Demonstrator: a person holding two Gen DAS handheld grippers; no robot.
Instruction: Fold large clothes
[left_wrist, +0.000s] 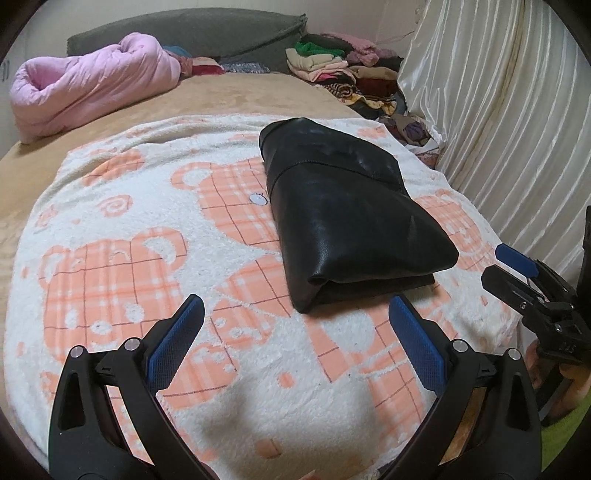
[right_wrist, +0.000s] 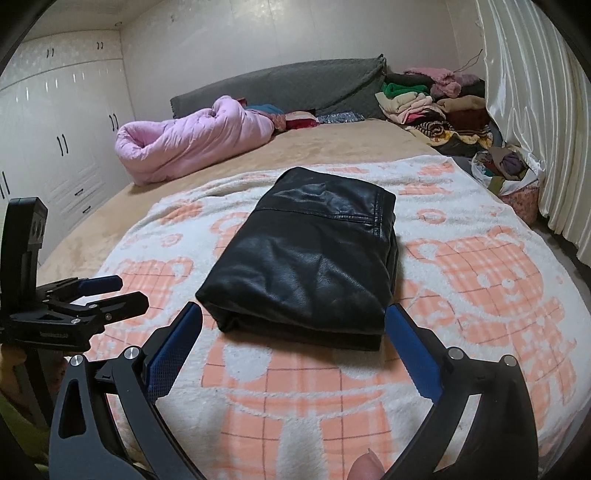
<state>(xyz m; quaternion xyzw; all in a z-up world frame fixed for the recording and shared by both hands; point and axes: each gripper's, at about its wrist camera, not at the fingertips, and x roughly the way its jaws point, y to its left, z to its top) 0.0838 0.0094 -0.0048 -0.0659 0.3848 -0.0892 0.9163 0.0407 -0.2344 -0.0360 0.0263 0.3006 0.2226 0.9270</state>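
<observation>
Left wrist view shows the left gripper (left_wrist: 295, 317) with its jaws spread wide, holding nothing, hovering over the bear-patterned blanket (left_wrist: 122, 266) just short of the folded black leather garment (left_wrist: 343, 218). The garment lies as a thick rectangular bundle near the middle of the blanket on the bed, touched by neither blue pad. In the right wrist view the right gripper (right_wrist: 293, 325) is likewise gaping and empty; its fingers flank the near end of the garment (right_wrist: 306, 266), the right pad (right_wrist: 413, 354) just beside the bundle's corner, contact unclear. A pink quilt (right_wrist: 192, 136) and a clothes pile (right_wrist: 432, 107) sit well beyond.
</observation>
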